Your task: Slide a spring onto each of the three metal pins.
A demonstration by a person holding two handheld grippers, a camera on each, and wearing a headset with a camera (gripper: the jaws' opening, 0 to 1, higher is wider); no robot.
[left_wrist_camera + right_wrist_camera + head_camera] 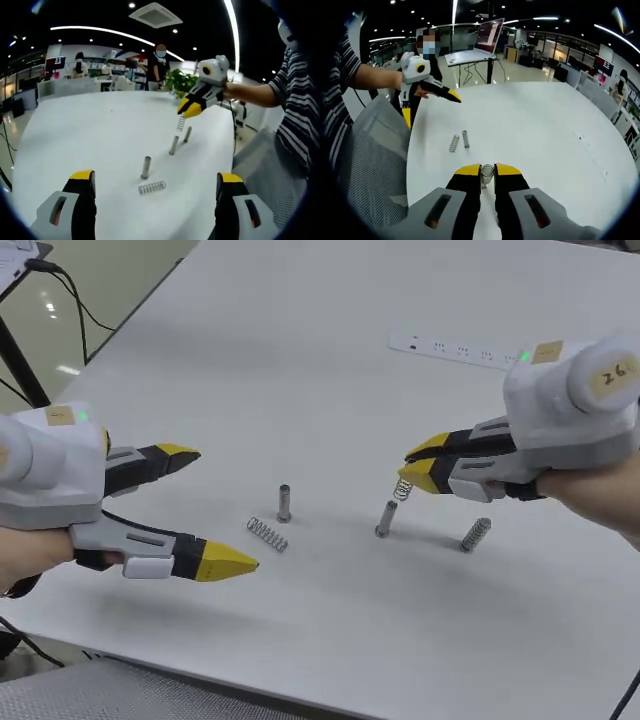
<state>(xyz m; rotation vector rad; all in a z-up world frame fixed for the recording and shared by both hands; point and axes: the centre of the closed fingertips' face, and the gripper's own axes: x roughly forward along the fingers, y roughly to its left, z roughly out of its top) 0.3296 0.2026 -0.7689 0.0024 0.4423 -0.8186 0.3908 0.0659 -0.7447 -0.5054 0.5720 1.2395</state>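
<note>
Yellow-tipped jaws of my right gripper [418, 472] pinch a small steel coil spring [403, 490], whose long axis hangs near vertical below the tips. Just beneath it, a touch toward my other hand, stands a bare upright metal pin [386, 518]. My left gripper [212, 507] gapes, nearer the loose lying spring [267, 533] and the second bare pin [284, 503].

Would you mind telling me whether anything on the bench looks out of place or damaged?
Nothing stands out. One loose spring lies on its side beside the bare pin, and the right tongs hold a second spring near the middle pin.
</note>
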